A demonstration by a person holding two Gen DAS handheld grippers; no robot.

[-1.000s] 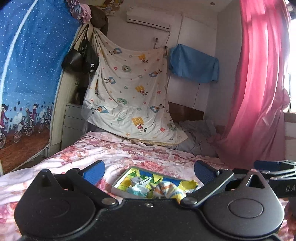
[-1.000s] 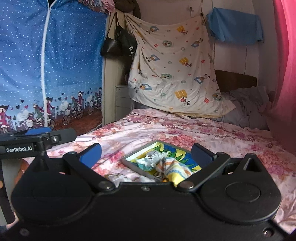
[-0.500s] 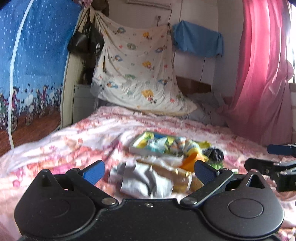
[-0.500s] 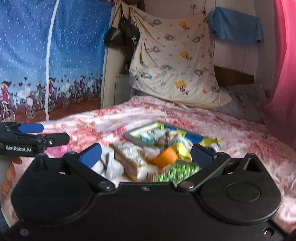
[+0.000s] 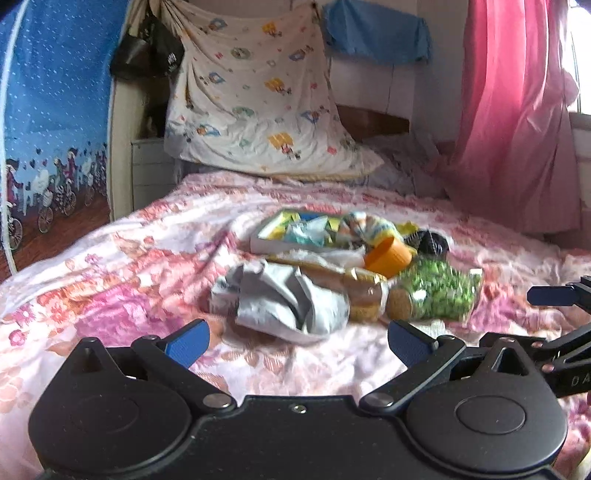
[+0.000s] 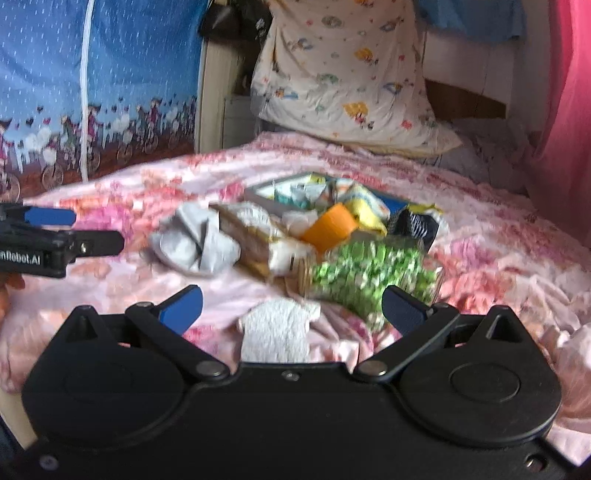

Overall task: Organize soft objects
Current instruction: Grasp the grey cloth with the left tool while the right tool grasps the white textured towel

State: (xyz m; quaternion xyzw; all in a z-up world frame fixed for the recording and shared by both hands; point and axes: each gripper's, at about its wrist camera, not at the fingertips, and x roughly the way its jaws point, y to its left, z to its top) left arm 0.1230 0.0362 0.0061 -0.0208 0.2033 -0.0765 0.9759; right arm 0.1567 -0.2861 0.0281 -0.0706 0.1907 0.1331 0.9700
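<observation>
A pile of soft things lies on the floral bedspread (image 5: 122, 266). A crumpled grey cloth (image 5: 288, 299) lies nearest, also in the right wrist view (image 6: 195, 243). Beside it are a tan-and-white bundle (image 5: 354, 291), a green-patterned packet (image 5: 436, 291) (image 6: 365, 277), an orange cup (image 5: 388, 254) (image 6: 332, 225), a striped sock (image 5: 365, 225) and a black-and-white piece (image 5: 430, 240). A small white towel (image 6: 277, 332) lies just ahead of my right gripper. A colourful shallow box (image 5: 284, 232) (image 6: 291, 192) sits behind. My left gripper (image 5: 295, 343) and right gripper (image 6: 291, 306) are both open and empty, short of the pile.
A cartoon-print sheet (image 5: 258, 110) hangs at the head of the bed, with a blue cloth (image 5: 376, 33) beside it. A pink curtain (image 5: 517, 118) hangs on the right. A blue patterned wardrobe cover (image 5: 51, 129) stands left. A rumpled grey blanket (image 5: 406, 166) lies at the headboard.
Both views have tipped downward, bringing the pile of soft things into sight in front of the box. Both grippers stayed open.
</observation>
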